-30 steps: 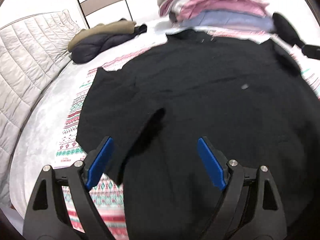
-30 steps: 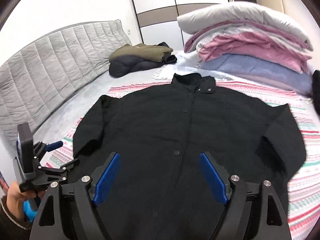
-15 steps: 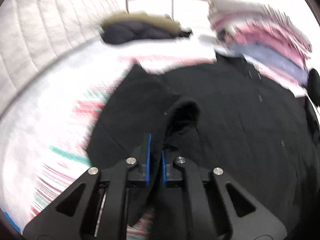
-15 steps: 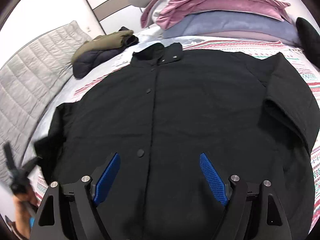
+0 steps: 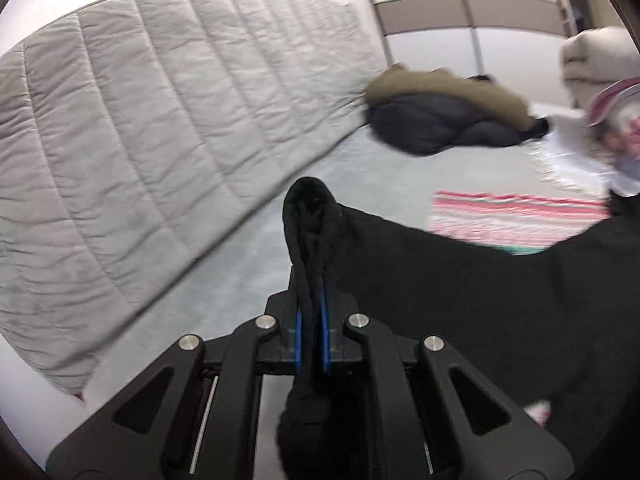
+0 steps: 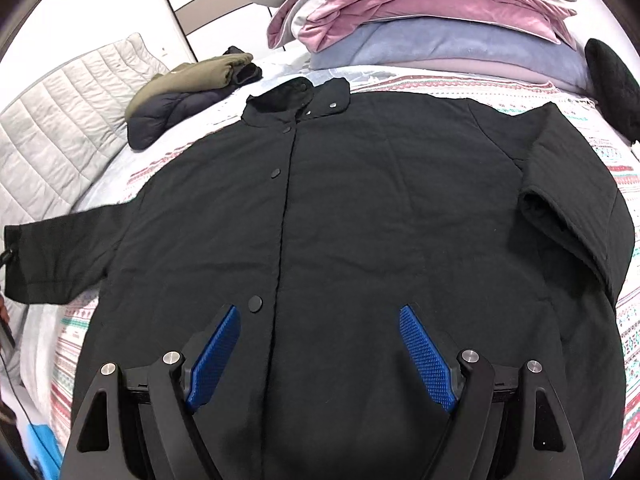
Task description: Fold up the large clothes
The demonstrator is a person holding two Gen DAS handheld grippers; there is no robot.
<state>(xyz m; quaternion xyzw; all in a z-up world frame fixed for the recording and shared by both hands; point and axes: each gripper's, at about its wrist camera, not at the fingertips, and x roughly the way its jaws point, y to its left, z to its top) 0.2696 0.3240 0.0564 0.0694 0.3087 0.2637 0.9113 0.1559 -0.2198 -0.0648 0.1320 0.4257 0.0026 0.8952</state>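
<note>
On the bed with the striped blanket (image 6: pixel 624 168) the black coat (image 6: pixel 360 208) lies spread flat and buttoned, nothing folded yet, while the left gripper (image 5: pixel 311 332) pinches its sleeve cuff (image 5: pixel 308 208) stretched outward and the right gripper (image 6: pixel 320 356) hovers with jaws spread above the hem.

Even, soft indoor light in both views, no hard shadows and no clear source. Fisheye bending is strong, with dark vignette in every corner. The left view is smeared: the headboard (image 5: pixel 152 120) streaks a little and the dark bundle (image 5: pixel 448 120) and rug (image 5: pixel 516 216) blur. The right view is sharp, but the black coat (image 6: pixel 380 220) swallows detail, only faint creases and snaps showing. Pale wall top left washes out.
</note>
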